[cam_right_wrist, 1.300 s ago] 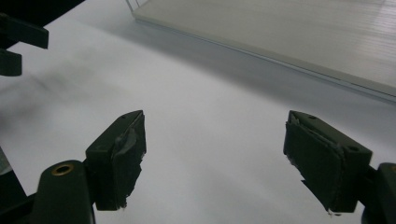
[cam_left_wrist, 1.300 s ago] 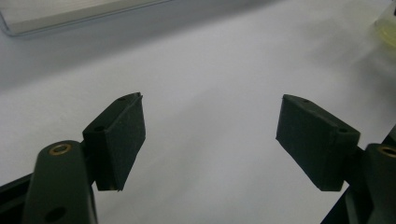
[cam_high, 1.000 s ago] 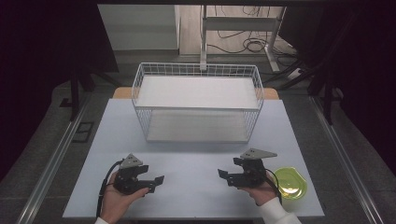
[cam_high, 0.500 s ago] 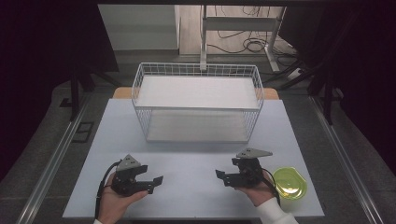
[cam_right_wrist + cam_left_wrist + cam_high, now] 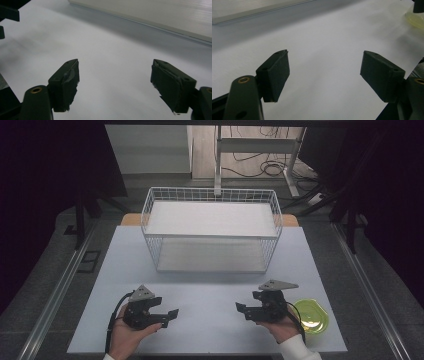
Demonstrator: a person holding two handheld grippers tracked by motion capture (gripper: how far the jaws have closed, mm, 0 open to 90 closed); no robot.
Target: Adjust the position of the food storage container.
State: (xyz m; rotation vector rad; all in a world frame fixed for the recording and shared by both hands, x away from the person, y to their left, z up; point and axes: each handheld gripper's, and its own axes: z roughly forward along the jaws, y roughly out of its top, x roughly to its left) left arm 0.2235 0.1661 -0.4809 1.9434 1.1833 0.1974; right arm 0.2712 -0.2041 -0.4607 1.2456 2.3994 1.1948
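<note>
Yellow-green bowl (image 5: 311, 315) sits at the near right corner of the pale bench (image 5: 210, 285), just beside the right gripper (image 5: 242, 310) on its outer side and touching neither jaw. That gripper is released, its jaws (which have just been closing a little) standing wide with bare bench between them, and it points toward the left gripper (image 5: 172, 314), which is likewise released with nothing between its jaws. Both are held low over the near edge, well apart from each other, while the white wire basket (image 5: 212, 195) stands farther back at the bench's middle.
</note>
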